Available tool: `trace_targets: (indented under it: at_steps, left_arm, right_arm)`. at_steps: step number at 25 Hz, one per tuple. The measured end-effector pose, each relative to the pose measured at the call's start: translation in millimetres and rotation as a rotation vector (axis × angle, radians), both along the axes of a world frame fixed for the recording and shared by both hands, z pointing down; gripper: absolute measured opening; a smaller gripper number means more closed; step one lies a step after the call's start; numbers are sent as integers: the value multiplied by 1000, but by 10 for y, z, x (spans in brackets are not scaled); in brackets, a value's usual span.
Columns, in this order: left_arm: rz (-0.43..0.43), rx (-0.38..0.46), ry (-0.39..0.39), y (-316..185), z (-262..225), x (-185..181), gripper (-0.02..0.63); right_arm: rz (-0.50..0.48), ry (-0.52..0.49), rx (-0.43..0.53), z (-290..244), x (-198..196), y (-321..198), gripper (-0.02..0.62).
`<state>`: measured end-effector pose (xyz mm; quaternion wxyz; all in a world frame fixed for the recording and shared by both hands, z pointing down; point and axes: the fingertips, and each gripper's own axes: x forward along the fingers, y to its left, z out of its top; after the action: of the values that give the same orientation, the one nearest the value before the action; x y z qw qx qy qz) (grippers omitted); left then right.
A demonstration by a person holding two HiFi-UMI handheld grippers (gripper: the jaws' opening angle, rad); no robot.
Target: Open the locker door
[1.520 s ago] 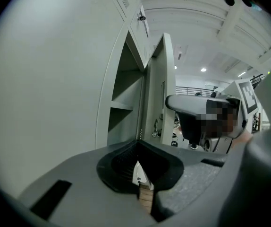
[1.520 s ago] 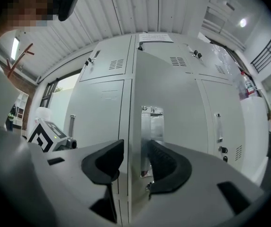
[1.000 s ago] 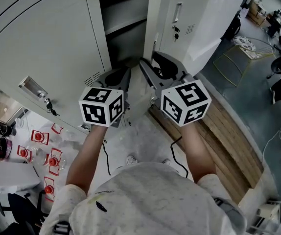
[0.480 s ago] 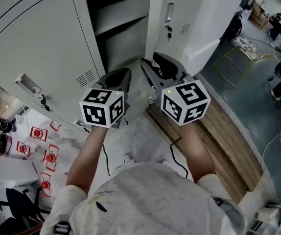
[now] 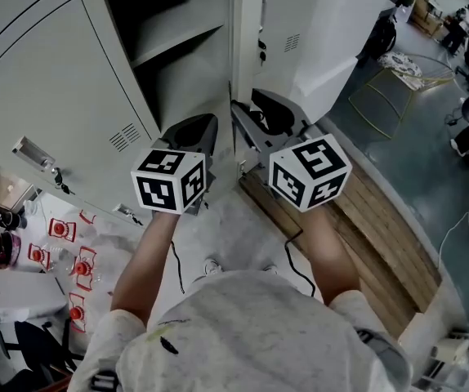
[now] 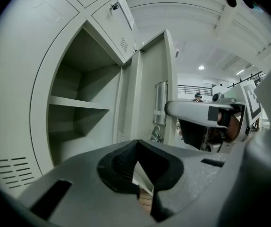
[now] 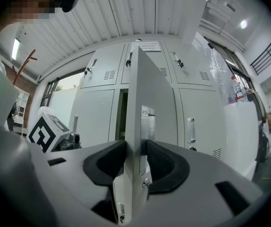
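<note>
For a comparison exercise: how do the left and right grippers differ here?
The grey two-jaw right gripper clamps the edge of the pale grey metal locker door; the grey two-jaw left gripper is shut on nothing. The right touches that door; the left hangs clear. Both carry marker cubes.

1. No word or number can be read anywhere.
2. A white paper sign (image 7: 147, 46) is stuck high on the lockers (image 7: 102, 79). Its print is too small to read.
3. A little sticker (image 7: 121, 212) sits low on the locker door (image 7: 134, 103). It has dark lines, too tiny to read.
4. The left cube (image 5: 171, 180) and the right cube (image 5: 310, 172) show black and white square patterns, not letters.
5. Red labels (image 5: 65, 229) lie at the left of the head view. Their print is too small.
</note>
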<state>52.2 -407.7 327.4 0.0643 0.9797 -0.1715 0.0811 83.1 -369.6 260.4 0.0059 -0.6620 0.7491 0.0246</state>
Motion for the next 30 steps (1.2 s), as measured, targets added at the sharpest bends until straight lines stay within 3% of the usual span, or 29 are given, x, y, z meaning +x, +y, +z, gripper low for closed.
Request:
trace_targets:
  at_steps: [30]
  left_arm:
    - [195, 2, -9, 435, 23, 918, 6]
  right_arm:
    - [210, 4, 16, 4, 899, 471, 84]
